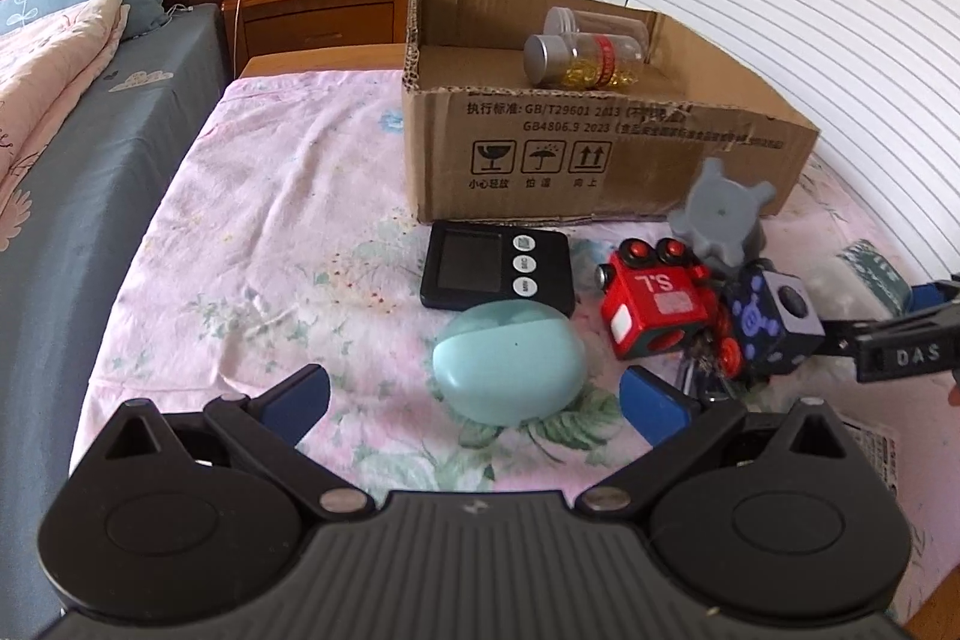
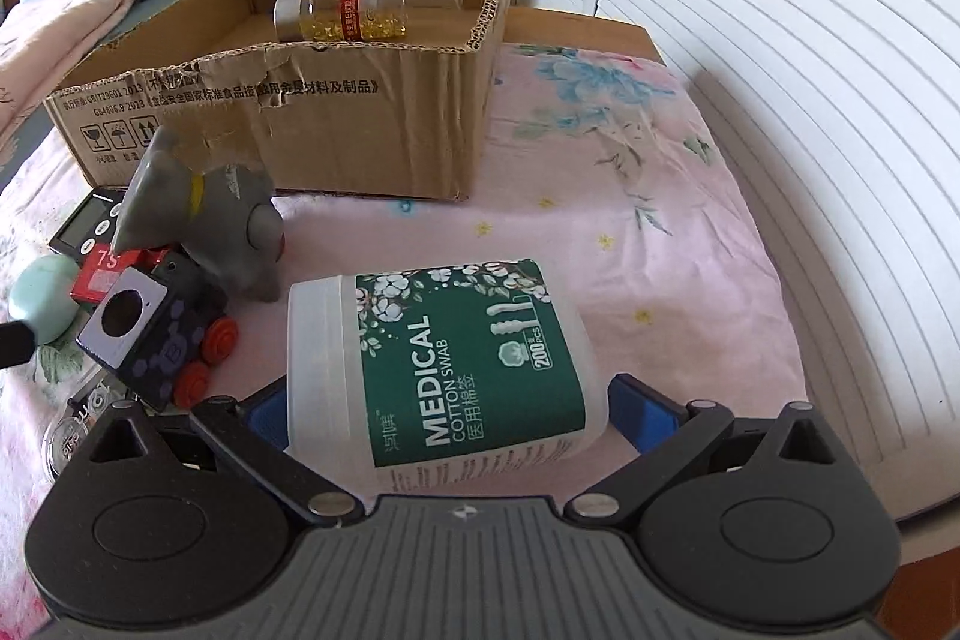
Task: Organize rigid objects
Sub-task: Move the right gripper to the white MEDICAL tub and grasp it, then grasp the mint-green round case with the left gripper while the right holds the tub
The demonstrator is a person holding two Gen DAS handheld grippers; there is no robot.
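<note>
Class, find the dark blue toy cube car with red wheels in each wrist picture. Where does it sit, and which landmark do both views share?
Left wrist view: the dark blue toy cube car with red wheels is at right of centre, beside the red toy car.
Right wrist view: it is at lower left, in front of the grey toy dog.
Shared landmark: the brown cardboard box behind it.
</note>
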